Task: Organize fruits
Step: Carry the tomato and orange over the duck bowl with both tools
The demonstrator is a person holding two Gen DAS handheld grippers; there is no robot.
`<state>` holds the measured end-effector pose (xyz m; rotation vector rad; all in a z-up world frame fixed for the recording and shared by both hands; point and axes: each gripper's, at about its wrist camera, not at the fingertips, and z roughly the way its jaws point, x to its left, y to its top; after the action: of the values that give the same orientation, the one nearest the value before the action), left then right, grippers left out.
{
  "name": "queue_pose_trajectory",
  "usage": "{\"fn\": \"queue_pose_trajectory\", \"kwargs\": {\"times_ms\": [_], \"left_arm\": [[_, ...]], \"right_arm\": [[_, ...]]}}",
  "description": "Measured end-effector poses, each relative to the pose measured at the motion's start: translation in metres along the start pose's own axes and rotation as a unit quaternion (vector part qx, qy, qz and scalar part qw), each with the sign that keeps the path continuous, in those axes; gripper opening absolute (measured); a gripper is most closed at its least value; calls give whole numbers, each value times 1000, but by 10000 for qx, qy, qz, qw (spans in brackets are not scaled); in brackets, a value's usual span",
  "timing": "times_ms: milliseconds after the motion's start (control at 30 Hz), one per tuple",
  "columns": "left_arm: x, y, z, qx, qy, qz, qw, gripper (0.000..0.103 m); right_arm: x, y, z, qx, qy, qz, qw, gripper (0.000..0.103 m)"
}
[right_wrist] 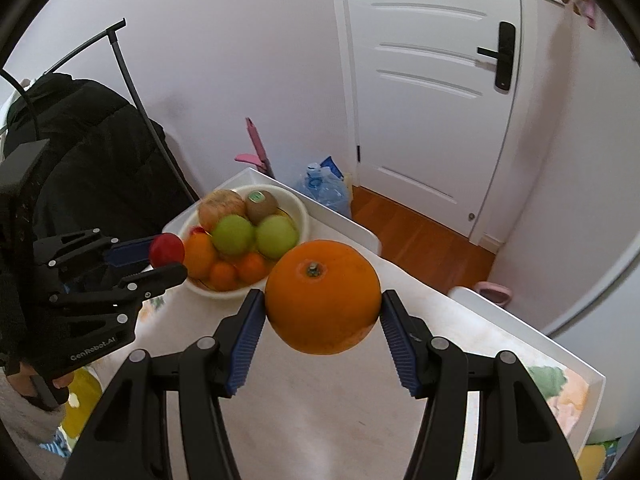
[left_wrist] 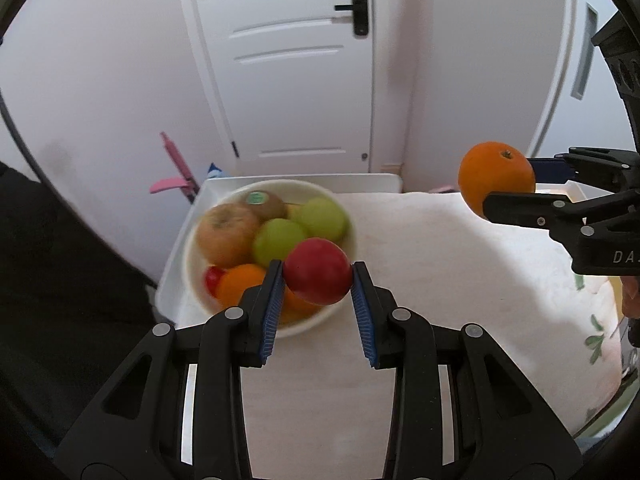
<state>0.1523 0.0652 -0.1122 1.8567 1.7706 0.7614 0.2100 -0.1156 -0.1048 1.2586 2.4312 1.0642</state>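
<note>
The table (right_wrist: 320,420) is bare from its near edge to the bowl (right_wrist: 298,204) at its far left corner, and that bowl is heaped with fruit. A dark coat (right_wrist: 80,152) crowds the left side; the door (right_wrist: 432,80) stands beyond the far edge.

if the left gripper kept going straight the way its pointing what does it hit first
Likely the white fruit bowl: the left gripper, shut on the red apple, points down toward its near side, around the oranges. Depth is unclear.
</note>
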Motion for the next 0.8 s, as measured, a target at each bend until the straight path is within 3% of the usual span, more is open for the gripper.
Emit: {"fn": "queue_pose_trajectory", "kwargs": {"times_ms": [400,800], "left_arm": [[88,-10,36,124,123,-97,9998,38],[111,-22,81,343,-142,-1,9993,38]], "right_arm": [[55,36,51,21,13,39,10000,55],[59,46,91,153,-206,241,9994,55]]}}
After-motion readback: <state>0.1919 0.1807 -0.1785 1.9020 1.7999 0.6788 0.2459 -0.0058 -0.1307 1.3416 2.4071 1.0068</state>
